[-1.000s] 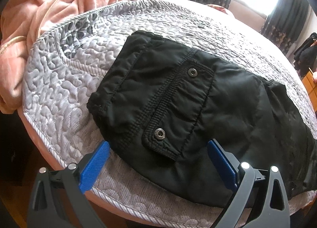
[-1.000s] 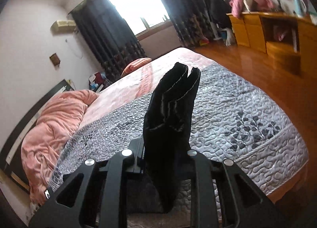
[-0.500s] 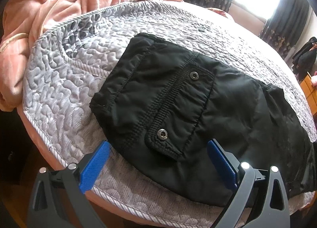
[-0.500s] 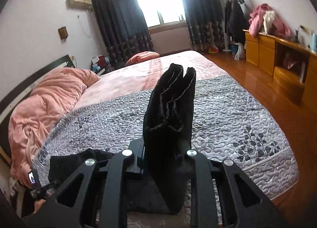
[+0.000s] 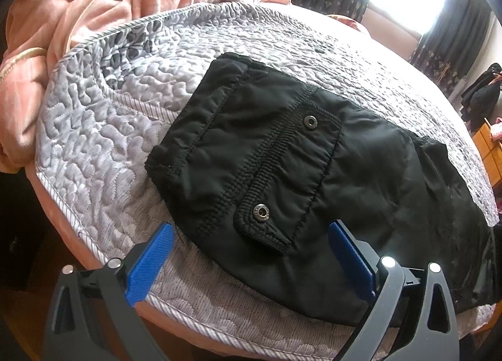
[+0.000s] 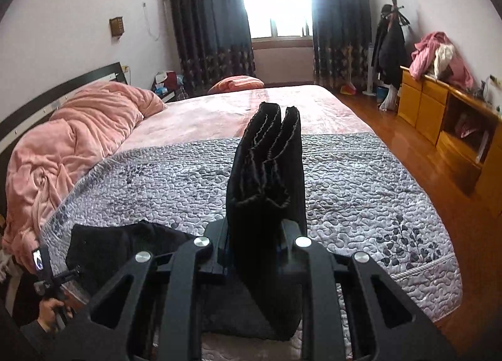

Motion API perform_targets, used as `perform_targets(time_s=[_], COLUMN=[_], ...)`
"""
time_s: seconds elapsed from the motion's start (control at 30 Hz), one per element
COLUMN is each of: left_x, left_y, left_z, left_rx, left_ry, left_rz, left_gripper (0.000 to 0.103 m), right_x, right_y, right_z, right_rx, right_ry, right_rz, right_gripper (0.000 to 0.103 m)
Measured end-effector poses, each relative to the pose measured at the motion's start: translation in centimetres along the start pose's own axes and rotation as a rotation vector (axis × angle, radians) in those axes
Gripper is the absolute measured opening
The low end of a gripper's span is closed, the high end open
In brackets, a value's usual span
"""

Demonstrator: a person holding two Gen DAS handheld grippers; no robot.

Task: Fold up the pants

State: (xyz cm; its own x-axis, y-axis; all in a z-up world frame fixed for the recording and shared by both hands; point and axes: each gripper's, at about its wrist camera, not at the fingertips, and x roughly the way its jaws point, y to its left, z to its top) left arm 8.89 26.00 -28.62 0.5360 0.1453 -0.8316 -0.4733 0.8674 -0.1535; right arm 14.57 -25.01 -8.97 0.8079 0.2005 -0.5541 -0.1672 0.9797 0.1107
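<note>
Black pants (image 5: 282, 172) lie on the grey quilted bedspread (image 5: 109, 141), waist end with its two snap buttons toward me, near the bed's edge. My left gripper (image 5: 249, 229) hovers open just over that waist end, its blue pads (image 5: 150, 260) on either side of the flap and pressing nothing. My right gripper (image 6: 254, 235) is shut on the bunched leg ends (image 6: 269, 157), which stand up in folds between its black fingers above the bedspread (image 6: 360, 188). The waist end (image 6: 125, 245) and a hand holding the left gripper (image 6: 53, 282) show at the lower left.
A rumpled pink duvet (image 6: 62, 141) fills the head of the bed, also seen as pink duvet (image 5: 94, 0) beyond the pants. A wooden dresser (image 6: 455, 116) and bare wood floor (image 6: 408, 147) lie to the right. Dark curtains (image 6: 213, 31) frame a bright window.
The right view has rolled level and swung left with the leg ends still gripped; the waist end and the left gripper have come into its lower left. The left view is nearly unchanged.
</note>
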Motion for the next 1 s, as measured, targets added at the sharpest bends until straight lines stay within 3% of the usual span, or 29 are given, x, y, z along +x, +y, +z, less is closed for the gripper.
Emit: perform_targets(time_s=[1.0], left_x=[0.5], left_y=[0.3], left_z=[0.1], left_rx=[-0.044], left_ry=[0.03], left_rz=[0.009], left_gripper=[0.099], right_x=[3.8], right_y=[9.0], right_z=[-2.5], right_rx=[-0.34], right_ry=[0.03], right_rz=[-0.064], right_gripper=[0.019])
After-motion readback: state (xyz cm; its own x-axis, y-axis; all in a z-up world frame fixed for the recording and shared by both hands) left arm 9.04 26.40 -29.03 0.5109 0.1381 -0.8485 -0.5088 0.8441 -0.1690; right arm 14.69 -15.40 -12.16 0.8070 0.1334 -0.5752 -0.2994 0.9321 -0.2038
